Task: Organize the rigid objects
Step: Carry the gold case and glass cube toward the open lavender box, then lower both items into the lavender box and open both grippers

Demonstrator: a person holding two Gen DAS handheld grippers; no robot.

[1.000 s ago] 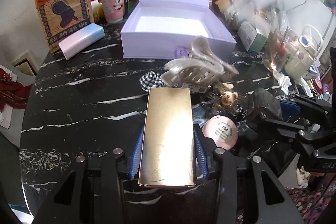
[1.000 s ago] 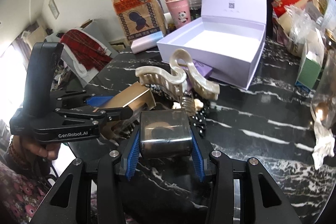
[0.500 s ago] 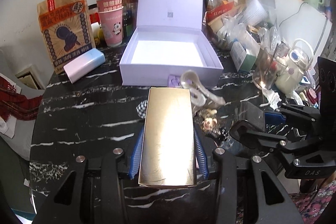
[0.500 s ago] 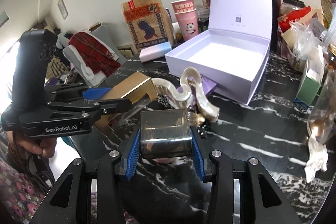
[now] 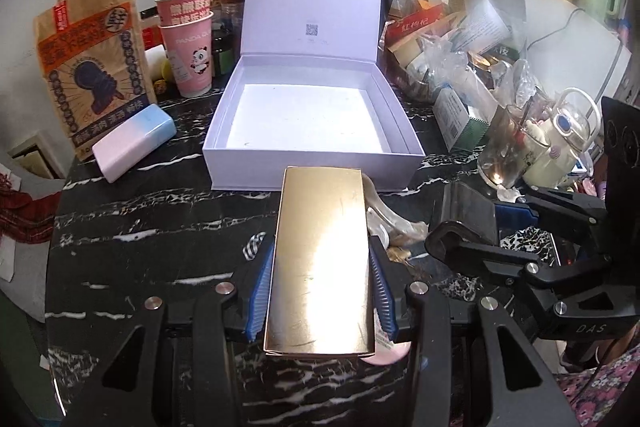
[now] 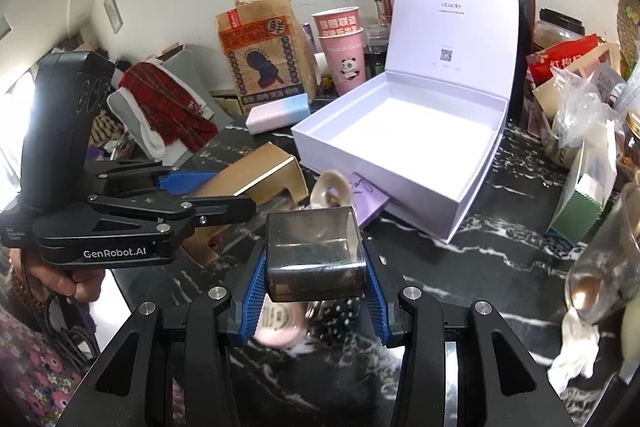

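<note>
My left gripper [image 5: 320,291] is shut on a long gold box [image 5: 322,259], held above the black marble table [image 5: 140,219]. In the right wrist view the same gold box [image 6: 256,179] juts from the left gripper [image 6: 240,203]. My right gripper [image 6: 314,287] is shut on a smoky translucent cube box [image 6: 316,255], also seen at the right of the left wrist view as a dark cube box [image 5: 468,215]. An open lilac gift box [image 5: 316,115] with its lid upright stands just beyond both grippers, its inside empty [image 6: 408,135].
Under the grippers lie a cream hair claw [image 6: 332,187], a pink round case [image 6: 280,323] and a checked scrunchie [image 5: 254,245]. A pastel pink-blue box [image 5: 134,143], a brown paper bag [image 5: 94,67] and pink cups [image 5: 188,39] stand back left. Bags, jars and a glass [image 5: 504,155] crowd the right.
Both grippers have risen with their loads and drawn nearer the lilac box. The hair claw and trinkets have dropped lower in both views, now mostly hidden behind the held boxes.
</note>
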